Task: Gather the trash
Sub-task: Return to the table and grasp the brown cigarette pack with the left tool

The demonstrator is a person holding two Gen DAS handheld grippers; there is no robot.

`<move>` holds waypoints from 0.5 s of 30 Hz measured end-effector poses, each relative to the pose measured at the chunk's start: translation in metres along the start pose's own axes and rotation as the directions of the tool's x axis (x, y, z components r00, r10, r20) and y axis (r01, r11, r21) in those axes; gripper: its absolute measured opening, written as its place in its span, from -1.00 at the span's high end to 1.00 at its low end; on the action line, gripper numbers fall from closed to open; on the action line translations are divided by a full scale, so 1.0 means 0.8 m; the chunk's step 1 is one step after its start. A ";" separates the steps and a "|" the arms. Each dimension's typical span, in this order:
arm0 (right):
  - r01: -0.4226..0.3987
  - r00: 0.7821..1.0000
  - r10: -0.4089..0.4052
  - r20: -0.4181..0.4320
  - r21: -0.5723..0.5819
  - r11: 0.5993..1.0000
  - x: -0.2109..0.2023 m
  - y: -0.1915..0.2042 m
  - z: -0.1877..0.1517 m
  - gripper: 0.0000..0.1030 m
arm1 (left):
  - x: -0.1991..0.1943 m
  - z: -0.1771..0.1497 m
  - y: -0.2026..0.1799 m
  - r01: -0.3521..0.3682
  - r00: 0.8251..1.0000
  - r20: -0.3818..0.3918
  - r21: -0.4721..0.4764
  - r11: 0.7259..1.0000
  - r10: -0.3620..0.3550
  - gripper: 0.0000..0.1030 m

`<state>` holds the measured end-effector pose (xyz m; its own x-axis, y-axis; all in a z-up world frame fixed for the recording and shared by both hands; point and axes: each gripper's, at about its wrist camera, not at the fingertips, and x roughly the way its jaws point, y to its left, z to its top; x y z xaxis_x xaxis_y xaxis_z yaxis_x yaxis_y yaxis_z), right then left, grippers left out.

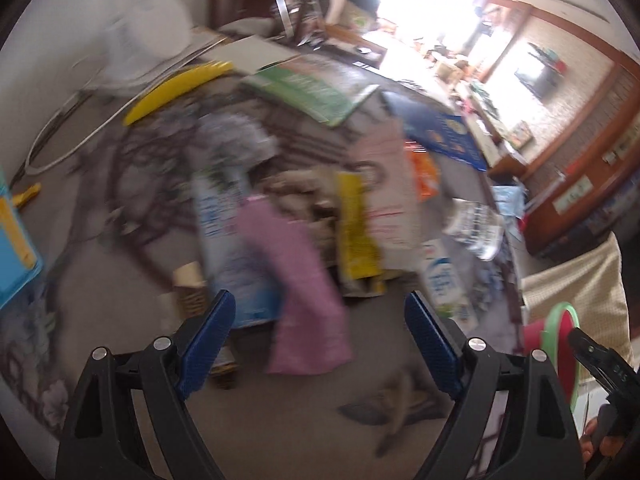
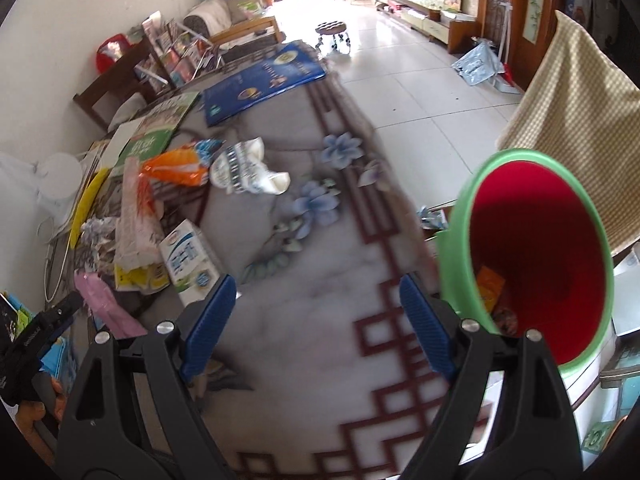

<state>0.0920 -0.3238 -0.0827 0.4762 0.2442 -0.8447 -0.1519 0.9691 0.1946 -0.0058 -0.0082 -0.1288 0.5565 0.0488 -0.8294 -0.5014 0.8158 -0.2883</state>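
Trash lies on a grey patterned tablecloth [image 2: 304,300]. A pink bag [image 1: 296,280] lies just ahead of my open, empty left gripper [image 1: 320,336], with a blue-white carton [image 1: 228,240] and a yellow packet [image 1: 356,236] behind it. The left view is blurred. My right gripper [image 2: 318,320] is open and empty above bare cloth. A green bin with a red inside [image 2: 540,256] stands right of it, holding some wrappers [image 2: 490,288]. A milk carton [image 2: 188,260], an orange wrapper [image 2: 176,168], and a crumpled white bag [image 2: 248,168] lie at the left.
A blue booklet [image 2: 260,80] and a green booklet [image 2: 156,136] lie at the table's far end. A checked cloth [image 2: 572,128] hangs behind the bin. A white fan [image 1: 156,24] stands by the wall. Tiled floor [image 2: 420,92] runs to the right of the table.
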 end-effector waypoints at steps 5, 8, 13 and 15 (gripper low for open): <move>-0.016 1.000 0.015 -0.019 -0.033 0.999 0.010 0.055 -0.010 -0.60 | 0.032 0.000 0.065 -0.060 0.991 -0.121 -0.063 0.996 0.052 -0.60; -0.025 0.999 0.023 -0.029 -0.055 0.998 0.014 0.087 -0.016 -0.60 | 0.048 -0.008 0.090 -0.080 0.978 -0.198 -0.066 0.995 0.066 -0.58; -0.037 0.998 0.033 -0.046 -0.084 0.996 0.024 0.137 -0.026 -0.65 | 0.063 -0.011 0.122 -0.050 0.961 -0.276 -0.059 0.997 0.031 -0.06; -0.048 0.997 0.043 -0.058 -0.095 0.994 0.030 0.154 -0.031 -0.65 | 0.065 -0.010 0.131 -0.020 0.956 -0.294 -0.053 0.998 0.004 0.04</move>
<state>0.0632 -0.1991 -0.0916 0.4178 0.2832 -0.8633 -0.2562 0.9484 0.1871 -0.0345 0.0751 -0.2058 0.3350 -0.1197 -0.9346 -0.5472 0.7827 -0.2964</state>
